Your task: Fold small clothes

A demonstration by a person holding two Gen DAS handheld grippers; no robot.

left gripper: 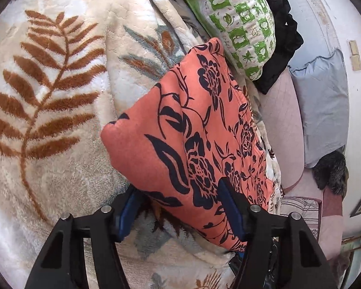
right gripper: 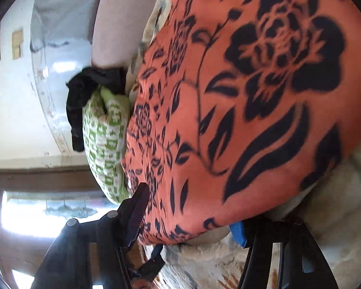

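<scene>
We've got the orange garment [left gripper: 192,130] front & centre, a soft knit-looking fabric w/ bold navy flowers and leaves, folded into a puffy, roughly rectangular slab lying diagonally on the fleece blanket [left gripper: 60,96]. Its far end runs up toward the pillows, near end sits right at our tools. Left gripper [left gripper: 180,207]: jaws apart, blue pads showing, one finger to the left of the garment's near corner, the other finger lying on top of the cloth further right; the fabric's edge sits in the gap but we can't tell whether the pads are actually pressing it. Right gripper [right gripper: 190,219] comes in rolled on its side, view a bit blurred; its ribbed dark finger lies against the cloth's edge, the blue-padded finger is tucked under the garment's lower rim, so the cloth bulges between the two, jaws well apart; whether they pinch it, can't tell either. Moving outward: the blanket is cream plush, deep pile, w/ big rust-brown fern fronds and grey-blue leaves. Just past the garment's far end, a plump pillow [left gripper: 240,24] in a green-and-white patchwork print, touching the orange cloth in the right wrist view. Behind that, a crumpled black cloth [left gripper: 284,38], limp and matte. Further out, a smooth pale pink cushion [left gripper: 284,125] and a grey-blue pillow [left gripper: 325,101] w/ a frilled edge against the white wall [left gripper: 358,120].
</scene>
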